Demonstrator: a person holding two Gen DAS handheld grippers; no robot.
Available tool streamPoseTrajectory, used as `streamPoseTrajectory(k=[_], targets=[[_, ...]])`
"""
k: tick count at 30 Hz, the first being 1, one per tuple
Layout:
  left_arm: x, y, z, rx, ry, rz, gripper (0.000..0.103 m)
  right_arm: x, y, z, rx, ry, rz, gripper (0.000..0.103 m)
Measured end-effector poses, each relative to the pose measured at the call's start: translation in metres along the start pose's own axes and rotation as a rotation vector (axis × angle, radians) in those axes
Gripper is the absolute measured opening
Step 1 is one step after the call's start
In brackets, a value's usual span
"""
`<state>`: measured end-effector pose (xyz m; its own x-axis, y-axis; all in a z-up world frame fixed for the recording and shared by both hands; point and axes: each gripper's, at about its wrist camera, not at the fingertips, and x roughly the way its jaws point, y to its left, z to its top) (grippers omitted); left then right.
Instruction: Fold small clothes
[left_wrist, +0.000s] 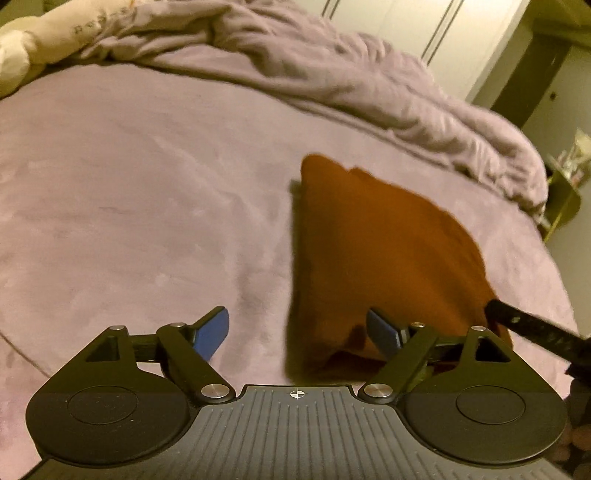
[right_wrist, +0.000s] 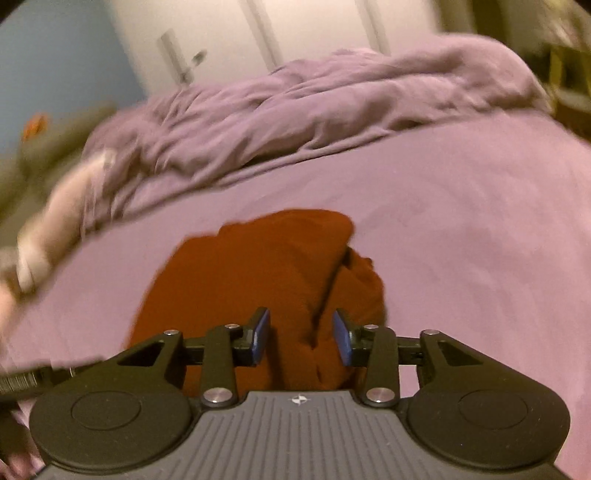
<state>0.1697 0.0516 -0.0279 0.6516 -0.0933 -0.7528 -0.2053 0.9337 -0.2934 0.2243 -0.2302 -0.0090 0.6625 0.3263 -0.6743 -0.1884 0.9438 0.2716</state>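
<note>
A rust-brown small garment (left_wrist: 384, 254) lies folded on the purple bedsheet (left_wrist: 129, 192). My left gripper (left_wrist: 297, 332) is open and empty, its right fingertip over the garment's near left edge. In the right wrist view the same garment (right_wrist: 251, 269) lies folded in layers, with a dark fold line down its right part. My right gripper (right_wrist: 301, 338) is open and empty, just above the garment's near edge. The right gripper's black body (left_wrist: 532, 328) shows at the right edge of the left wrist view.
A crumpled purple duvet (left_wrist: 332, 70) lies across the far side of the bed, also in the right wrist view (right_wrist: 295, 107). A cream pillow (left_wrist: 33, 40) is at the far left. White wardrobe doors (right_wrist: 295, 29) stand behind. A yellow-green side table (left_wrist: 565, 192) stands at the right.
</note>
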Motion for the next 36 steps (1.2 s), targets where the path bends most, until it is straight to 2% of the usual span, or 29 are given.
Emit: streamPoseTrajectory(k=[1, 3, 7, 11, 14, 18, 21, 23, 27, 30, 31, 33, 34, 36], targets=[[0.004, -0.002, -0.001, 0.006, 0.011, 0.0, 0.087, 0.006, 0.004, -0.002, -0.045, 0.019, 0.0, 0.014], [0.011, -0.007, -0.001, 0.02, 0.032, 0.019, 0.087, 0.016, 0.01, -0.007, -0.122, 0.057, -0.026, 0.014], [0.017, -0.016, -0.004, 0.061, 0.045, 0.029, 0.089, 0.018, 0.014, -0.012, -0.186, 0.064, -0.078, 0.012], [0.018, -0.024, -0.009, 0.122, 0.042, 0.066, 0.092, 0.017, 0.006, -0.014, -0.123, 0.079, -0.055, 0.011], [0.021, -0.025, -0.013, 0.131, 0.055, 0.078, 0.093, 0.017, -0.003, -0.021, -0.066, 0.087, -0.036, 0.012], [0.022, -0.022, -0.016, 0.107, 0.082, 0.081, 0.094, 0.019, 0.002, -0.026, -0.107, 0.086, -0.045, 0.012], [0.015, -0.021, -0.019, 0.126, 0.092, 0.093, 0.094, 0.015, 0.007, -0.026, -0.149, 0.08, -0.057, 0.012], [0.009, -0.019, -0.023, 0.136, 0.094, 0.103, 0.095, 0.008, 0.012, -0.027, -0.178, 0.072, -0.071, 0.025], [-0.003, -0.014, -0.033, 0.144, 0.11, 0.108, 0.096, -0.01, 0.018, -0.034, -0.172, 0.104, -0.093, 0.028], [-0.013, -0.013, -0.042, 0.152, 0.123, 0.115, 0.097, -0.018, 0.025, -0.051, -0.19, 0.205, -0.13, 0.031], [-0.017, -0.014, -0.045, 0.154, 0.124, 0.118, 0.097, -0.021, 0.027, -0.058, -0.194, 0.224, -0.138, 0.034], [-0.025, -0.015, -0.05, 0.165, 0.125, 0.123, 0.099, -0.029, 0.029, -0.071, -0.189, 0.258, -0.148, 0.051], [-0.028, -0.016, -0.052, 0.171, 0.127, 0.126, 0.101, -0.035, 0.03, -0.077, -0.178, 0.271, -0.153, 0.063], [-0.036, -0.019, -0.056, 0.188, 0.132, 0.129, 0.101, -0.045, 0.034, -0.085, -0.163, 0.296, -0.148, 0.073]])
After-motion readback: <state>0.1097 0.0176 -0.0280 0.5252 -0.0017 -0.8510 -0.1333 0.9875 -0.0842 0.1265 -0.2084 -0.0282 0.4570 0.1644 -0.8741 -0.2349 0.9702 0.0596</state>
